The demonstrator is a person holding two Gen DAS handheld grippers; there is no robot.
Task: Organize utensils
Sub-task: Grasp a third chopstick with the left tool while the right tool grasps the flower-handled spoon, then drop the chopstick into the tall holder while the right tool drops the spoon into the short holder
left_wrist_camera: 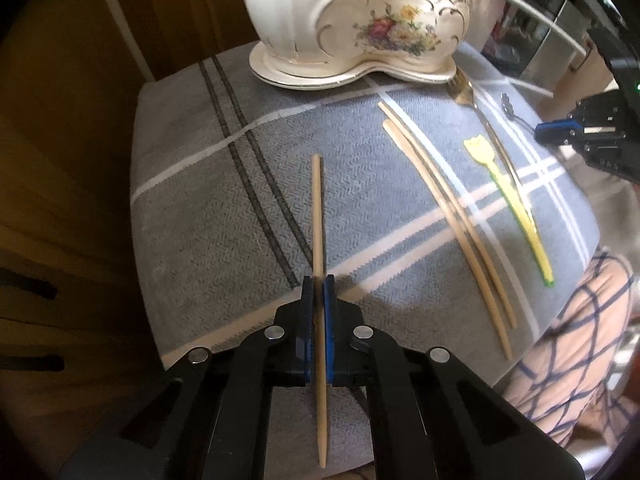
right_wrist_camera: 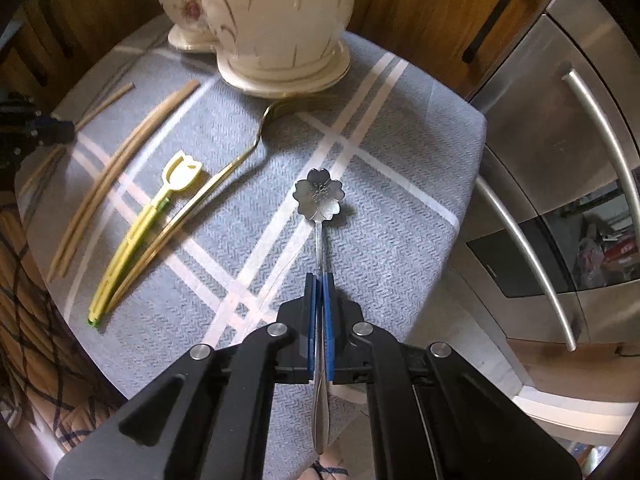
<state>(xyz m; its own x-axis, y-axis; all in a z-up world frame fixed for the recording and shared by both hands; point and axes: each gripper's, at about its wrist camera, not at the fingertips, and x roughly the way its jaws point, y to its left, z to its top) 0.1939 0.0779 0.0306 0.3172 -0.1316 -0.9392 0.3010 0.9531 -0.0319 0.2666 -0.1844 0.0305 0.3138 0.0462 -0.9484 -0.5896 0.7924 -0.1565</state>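
Observation:
My left gripper [left_wrist_camera: 319,280] is shut on a single wooden chopstick [left_wrist_camera: 317,216] that points away over the grey checked cloth [left_wrist_camera: 224,208]. My right gripper [right_wrist_camera: 319,278] is shut on the handle of a silver flower-shaped spoon [right_wrist_camera: 319,194], held over the cloth [right_wrist_camera: 380,200]. On the cloth lie a pair of wooden chopsticks [left_wrist_camera: 444,216] [right_wrist_camera: 108,168], a yellow tulip-shaped fork [left_wrist_camera: 508,204] [right_wrist_camera: 156,216] and a gold fork [left_wrist_camera: 480,116] [right_wrist_camera: 224,172]. The right gripper [left_wrist_camera: 560,128] also shows in the left wrist view, the left gripper [right_wrist_camera: 60,128] in the right wrist view.
A cream floral ceramic holder [left_wrist_camera: 360,24] [right_wrist_camera: 280,24] stands at the back of the cloth. Wooden cabinets [left_wrist_camera: 60,120] lie left, a steel fridge [right_wrist_camera: 560,160] right. A person's checked clothing [left_wrist_camera: 580,340] is at the near edge.

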